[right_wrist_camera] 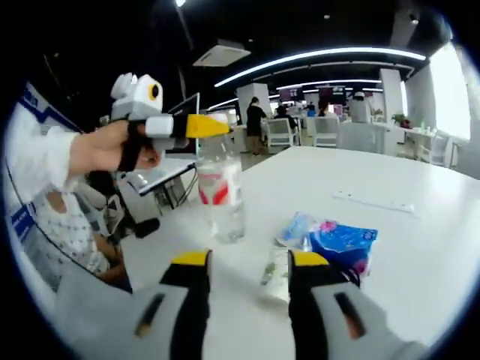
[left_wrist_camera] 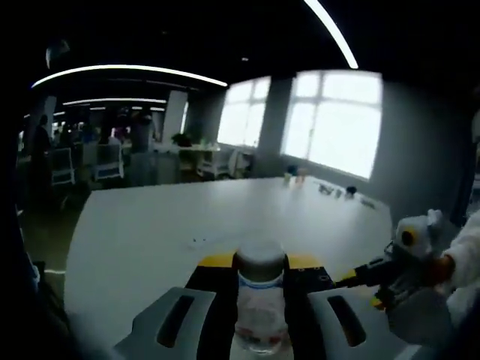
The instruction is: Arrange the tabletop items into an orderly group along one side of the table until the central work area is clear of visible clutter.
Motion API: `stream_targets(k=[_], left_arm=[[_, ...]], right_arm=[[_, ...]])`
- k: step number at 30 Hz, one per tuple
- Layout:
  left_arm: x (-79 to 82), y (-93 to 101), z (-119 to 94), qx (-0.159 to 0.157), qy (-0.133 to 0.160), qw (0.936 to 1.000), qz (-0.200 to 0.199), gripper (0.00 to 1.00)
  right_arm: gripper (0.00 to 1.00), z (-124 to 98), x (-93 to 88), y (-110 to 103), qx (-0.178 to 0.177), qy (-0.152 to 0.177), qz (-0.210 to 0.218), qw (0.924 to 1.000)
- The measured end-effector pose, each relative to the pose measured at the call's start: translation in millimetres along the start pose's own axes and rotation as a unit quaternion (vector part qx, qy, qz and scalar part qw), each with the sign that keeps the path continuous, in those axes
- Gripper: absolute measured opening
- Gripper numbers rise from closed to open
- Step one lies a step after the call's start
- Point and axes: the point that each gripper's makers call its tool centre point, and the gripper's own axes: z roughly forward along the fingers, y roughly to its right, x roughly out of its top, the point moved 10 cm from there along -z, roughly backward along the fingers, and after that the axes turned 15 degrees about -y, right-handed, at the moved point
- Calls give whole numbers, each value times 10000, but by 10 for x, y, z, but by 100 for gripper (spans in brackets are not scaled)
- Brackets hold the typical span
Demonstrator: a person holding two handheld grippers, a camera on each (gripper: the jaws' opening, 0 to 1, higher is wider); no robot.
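A clear plastic bottle (left_wrist_camera: 260, 300) with a white cap and a red-and-white label stands between my left gripper's (left_wrist_camera: 260, 264) yellow-tipped jaws, which are shut on it. In the right gripper view the same bottle (right_wrist_camera: 221, 195) stands upright on the white table (right_wrist_camera: 420, 255), with the hand-held left gripper (right_wrist_camera: 210, 126) clamped at its neck. My right gripper (right_wrist_camera: 250, 262) is open and holds nothing. Just beyond its jaws lie a blue snack packet (right_wrist_camera: 339, 241) and a clear wrapper (right_wrist_camera: 276, 270). The right gripper (left_wrist_camera: 367, 274) also comes into the left gripper view from the right.
A thin white strip (right_wrist_camera: 375, 201) lies further along the table. Small items (left_wrist_camera: 330, 187) sit at the table's far end near the windows. A seated person (right_wrist_camera: 67, 225) is close to the table's left edge. Chairs and desks (right_wrist_camera: 300, 131) stand behind.
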Motion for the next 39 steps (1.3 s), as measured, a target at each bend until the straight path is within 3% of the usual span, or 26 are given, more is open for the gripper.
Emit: stream_targets(k=[2, 5, 6, 12, 16, 23, 39], left_arm=[[-5, -64, 20, -93, -34, 9995, 298, 17], [-8, -120, 44, -188, -29, 9989, 436, 17], [-6, -183, 95, -434, 26, 9965, 710, 17], [0, -293, 281, -756, -59, 9912, 1080, 18], [-16, -354, 402, -924, -272, 9864, 1333, 18], [-108, -611, 628, -1075, -353, 9853, 1283, 18], [-281, -886, 804, -1332, -477, 9796, 1428, 18]], right_arm=[[37, -157, -74, 69, -161, -5, 116, 9998], [37, -382, -157, 151, -409, 45, 292, 9987], [36, -700, -275, 209, -753, 106, 483, 9959], [35, -1072, -509, 192, -1272, 112, 911, 9876], [34, -1257, -691, 124, -1550, 91, 1223, 9803], [33, -1435, -835, -6, -1894, 95, 1581, 9690], [34, -1468, -803, -67, -2100, 69, 1812, 9607]])
